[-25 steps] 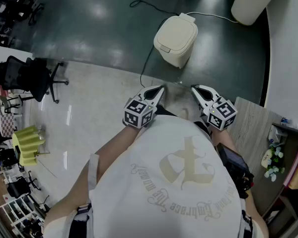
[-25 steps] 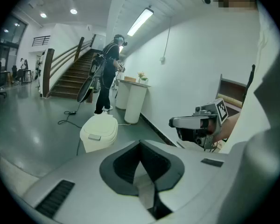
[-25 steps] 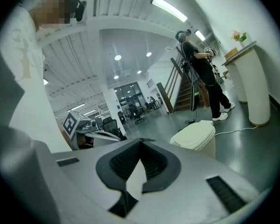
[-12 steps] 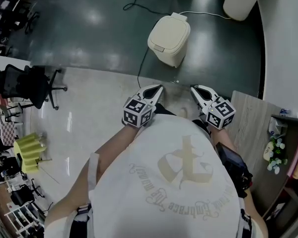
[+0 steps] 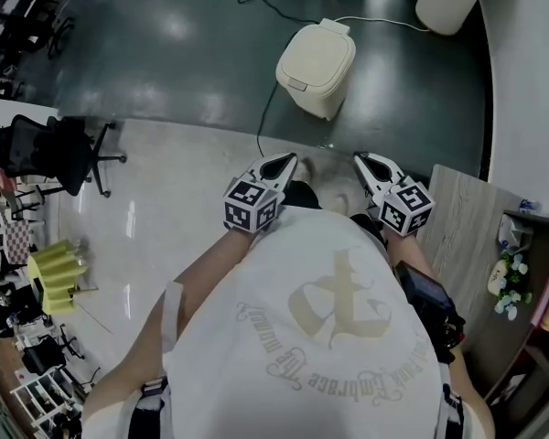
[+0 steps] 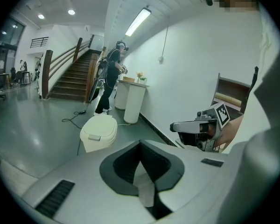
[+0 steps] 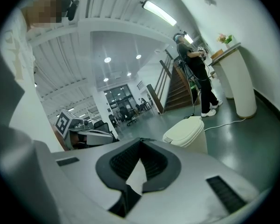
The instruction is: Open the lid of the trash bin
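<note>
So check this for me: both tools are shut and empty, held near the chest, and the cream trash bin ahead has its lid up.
Wrong on the lid: the head view shows it flat down on the trash bin, closed. The rest stands: left tool and right tool are shut, empty, near the chest.

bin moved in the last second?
No. The bin keeps its place just beyond the floor seam, beside the cable; only the head view shifted slightly.

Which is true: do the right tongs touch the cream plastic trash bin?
Apart. Head view shows floor between the right tongs and cream plastic trash bin.
</note>
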Demonstrator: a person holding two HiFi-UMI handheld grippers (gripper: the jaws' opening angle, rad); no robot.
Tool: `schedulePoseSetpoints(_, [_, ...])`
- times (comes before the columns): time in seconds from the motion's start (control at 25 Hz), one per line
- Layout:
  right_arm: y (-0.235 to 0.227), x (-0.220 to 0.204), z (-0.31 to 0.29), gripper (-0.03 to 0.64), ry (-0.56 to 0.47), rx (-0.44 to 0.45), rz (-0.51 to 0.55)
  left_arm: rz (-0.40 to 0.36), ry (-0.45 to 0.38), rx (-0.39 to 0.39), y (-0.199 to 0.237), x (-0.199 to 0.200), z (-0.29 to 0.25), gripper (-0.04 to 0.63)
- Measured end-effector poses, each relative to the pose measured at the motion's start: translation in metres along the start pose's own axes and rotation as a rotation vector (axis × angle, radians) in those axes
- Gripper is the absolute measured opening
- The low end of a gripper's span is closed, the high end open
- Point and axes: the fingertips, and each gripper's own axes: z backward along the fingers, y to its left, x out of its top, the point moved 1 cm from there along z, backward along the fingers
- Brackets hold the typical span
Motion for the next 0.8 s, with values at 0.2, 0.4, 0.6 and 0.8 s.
schedulePoseSetpoints(0.2, [-0.002,-0.007,-0.005,0.005,0.019,-0.014,-0.019,0.013,0.009,0.009,0.004,-0.008,0.006,0.014])
schedulePoseSetpoints(0.4, [-0.002,-0.008,-0.018,0.006,0.046,-0.021,-0.018,0.042,0.003,0.024,0.018,-0.01,0.011,0.014])
schedulePoseSetpoints(0.6, [-0.003,-0.008,-0.036,0.006,0.07,-0.022,-0.025,0.069,0.002,0.038,0.035,-0.012,0.012,0.014])
schedulePoseSetpoints(0.8, [-0.009,-0.002,-0.063,0.005,0.088,-0.016,-0.018,0.082,-0.008,0.049,0.059,-0.006,0.011,0.014])
